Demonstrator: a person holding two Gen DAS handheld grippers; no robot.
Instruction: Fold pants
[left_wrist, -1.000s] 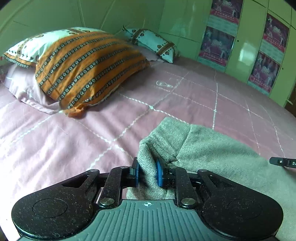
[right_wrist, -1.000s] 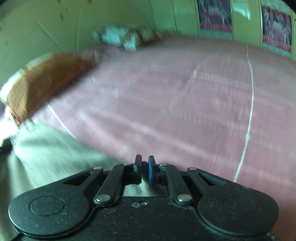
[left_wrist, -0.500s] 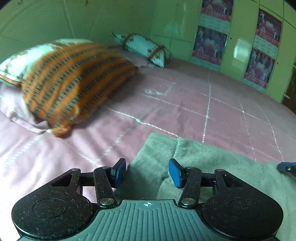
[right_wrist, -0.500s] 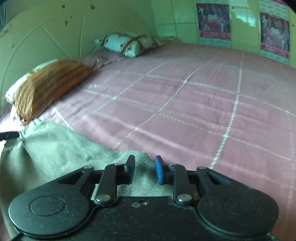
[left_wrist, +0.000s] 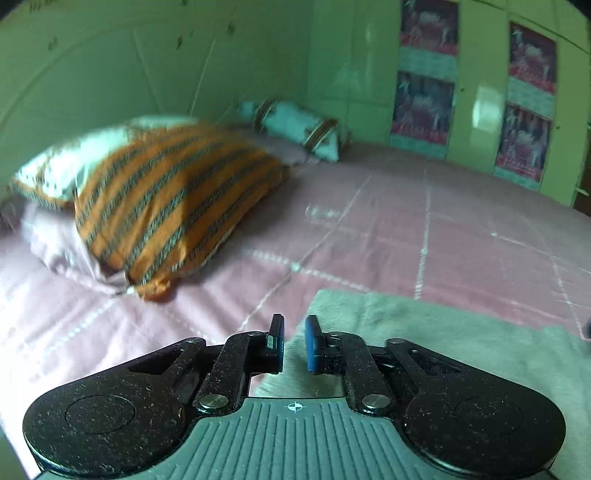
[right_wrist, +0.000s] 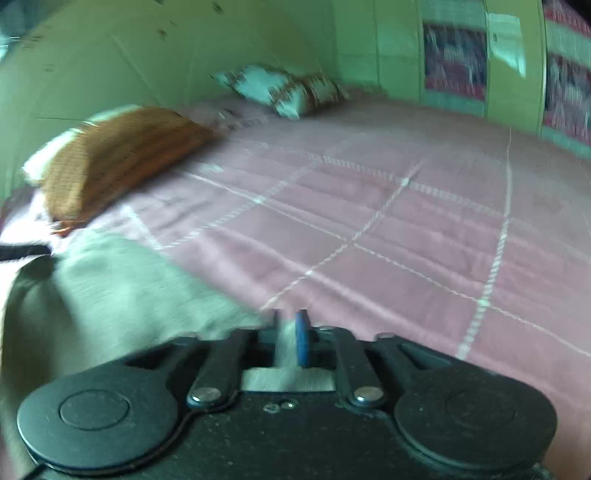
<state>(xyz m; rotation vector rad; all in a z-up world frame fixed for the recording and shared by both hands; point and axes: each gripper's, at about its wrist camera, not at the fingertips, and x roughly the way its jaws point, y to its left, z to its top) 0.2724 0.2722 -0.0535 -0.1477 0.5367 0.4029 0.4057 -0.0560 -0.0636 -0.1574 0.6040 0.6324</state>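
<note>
Grey pants (left_wrist: 424, 332) spread flat on near part of pink bed (left_wrist: 406, 236), orange striped pillow (left_wrist: 170, 210) far left. Left gripper (left_wrist: 294, 345) fingers close together, empty, above pants' left edge. Right gripper (right_wrist: 287, 341) fingers opening, grey cloth between them.

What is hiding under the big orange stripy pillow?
A pale pink pillow peeks out under the orange striped pillow, both lying on the pink bedspread. Whatever else lies beneath is covered, so I cannot tell.

I'm seeing both grippers, left gripper (left_wrist: 294, 343) & right gripper (right_wrist: 287, 338): black speckled bodies w/ silver screws, blue pads (left_wrist: 312, 343), ribbed grey base.
</note>
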